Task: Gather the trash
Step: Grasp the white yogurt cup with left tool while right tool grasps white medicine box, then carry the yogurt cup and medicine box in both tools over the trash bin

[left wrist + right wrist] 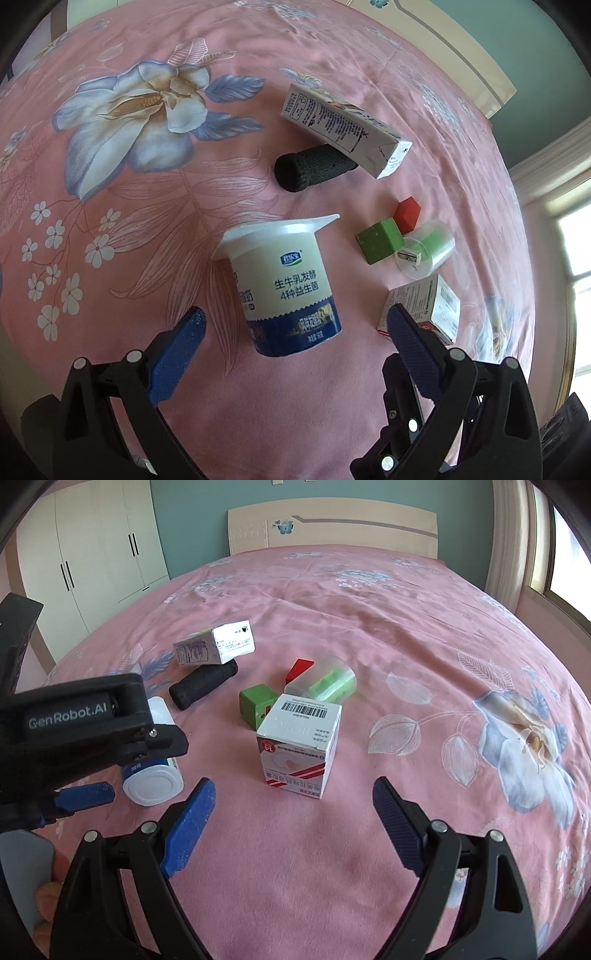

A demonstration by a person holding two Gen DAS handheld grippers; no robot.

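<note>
A white and blue yogurt cup lies on its side on the pink bedspread, between the fingers of my open left gripper; the cup also shows in the right wrist view. A white carton rests across a black foam cylinder. A small white box with red stripes stands just ahead of my open, empty right gripper. The left gripper shows at the left of the right wrist view.
A green block, a red block and a clear tube with a green insert lie behind the small box. A headboard stands at the far end; wardrobes stand at left.
</note>
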